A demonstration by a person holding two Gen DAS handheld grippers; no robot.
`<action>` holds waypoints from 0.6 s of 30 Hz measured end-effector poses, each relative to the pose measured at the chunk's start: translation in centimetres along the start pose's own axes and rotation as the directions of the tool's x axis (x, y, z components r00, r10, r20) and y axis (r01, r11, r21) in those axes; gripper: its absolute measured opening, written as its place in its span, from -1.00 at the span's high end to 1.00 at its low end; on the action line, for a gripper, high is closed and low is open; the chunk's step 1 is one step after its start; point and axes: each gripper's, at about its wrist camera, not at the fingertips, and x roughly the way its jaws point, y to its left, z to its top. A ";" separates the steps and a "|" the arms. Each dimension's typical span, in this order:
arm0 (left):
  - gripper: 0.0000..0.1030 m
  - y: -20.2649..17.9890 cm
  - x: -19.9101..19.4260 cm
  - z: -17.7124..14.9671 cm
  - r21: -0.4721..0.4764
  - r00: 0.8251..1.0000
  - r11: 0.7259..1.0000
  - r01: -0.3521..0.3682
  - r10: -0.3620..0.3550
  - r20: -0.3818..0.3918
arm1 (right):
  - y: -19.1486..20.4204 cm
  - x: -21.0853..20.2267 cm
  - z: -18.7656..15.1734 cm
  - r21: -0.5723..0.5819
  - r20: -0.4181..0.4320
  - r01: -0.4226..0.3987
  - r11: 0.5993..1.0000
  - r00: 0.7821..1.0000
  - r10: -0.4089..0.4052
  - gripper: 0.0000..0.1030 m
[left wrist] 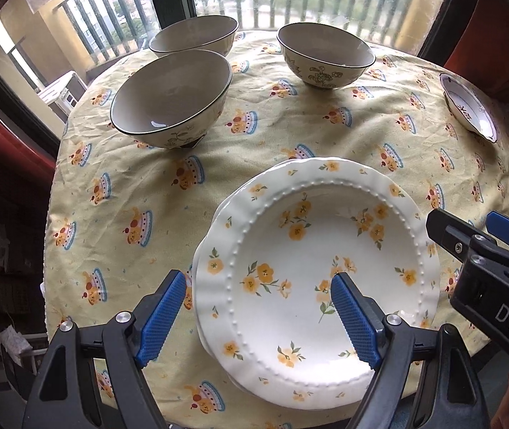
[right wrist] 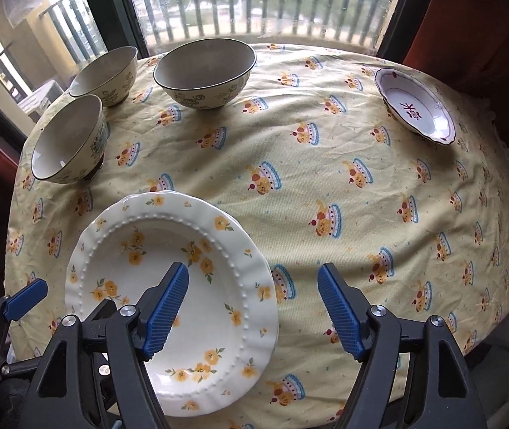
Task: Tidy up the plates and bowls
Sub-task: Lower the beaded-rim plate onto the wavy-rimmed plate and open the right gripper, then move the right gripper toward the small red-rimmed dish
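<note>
Hovering spread-fingered and empty over the near table edge, the left gripper (left wrist: 260, 287) and right gripper (right wrist: 252, 284) flank the stacked plates (left wrist: 311, 268), so gathering seems underway, and next likely comes the small dish (right wrist: 417, 109) or the three bowls (left wrist: 170, 102).

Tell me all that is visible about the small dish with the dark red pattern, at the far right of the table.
The small dish is white, glossy like glazed ceramic, with a scalloped rim lined in dark red and a dark red motif in its shallow well. It looks empty and rests right way up on the yellow printed tablecloth, near the table's far right edge, apart from all other dishes. Nothing else touches it; neither gripper is near it.
</note>
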 end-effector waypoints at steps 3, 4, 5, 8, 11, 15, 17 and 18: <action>-0.65 -0.9 -1.1 0.5 -0.009 0.999 1.000 -0.002 0.002 0.033 | -0.6 -1.0 0.3 0.008 0.025 -0.013 1.000 1.000 0.013 -0.51; -0.65 -1.2 -1.5 0.7 -0.016 0.999 1.000 -0.003 0.003 0.047 | -0.9 -1.3 0.4 0.004 0.035 -0.018 1.000 0.999 0.018 -0.51; -0.65 -1.5 -1.8 0.9 -0.022 0.998 1.000 -0.003 0.005 0.059 | -1.2 -1.6 0.5 -0.001 0.049 -0.023 1.000 0.999 0.023 -0.51; -0.65 -2.7 -2.5 1.5 -0.044 0.997 0.999 -0.007 0.011 0.082 | -2.1 -2.2 0.8 -0.033 0.084 -0.021 0.999 0.996 0.024 -0.51; -0.65 -4.3 -3.0 1.9 -0.067 0.995 0.998 -0.010 0.017 0.103 | -3.4 -2.7 1.3 -0.054 0.101 -0.039 0.998 0.994 0.044 -0.51; -0.65 -6.8 -3.2 2.7 -0.092 0.993 0.995 -0.022 0.032 0.109 | -6.1 -2.8 2.1 -0.067 0.122 -0.075 0.995 0.989 0.082 -0.51; -0.64 -8.3 -3.3 3.1 -0.110 0.993 0.994 -0.021 0.034 0.113 | -7.5 -3.0 2.5 -0.081 0.148 -0.087 0.993 0.984 0.099 -0.51; -0.64 -9.0 -3.3 3.4 -0.114 0.993 0.993 -0.024 0.037 0.116 | -8.2 -3.1 2.8 -0.094 0.159 -0.083 0.992 0.982 0.098 -0.51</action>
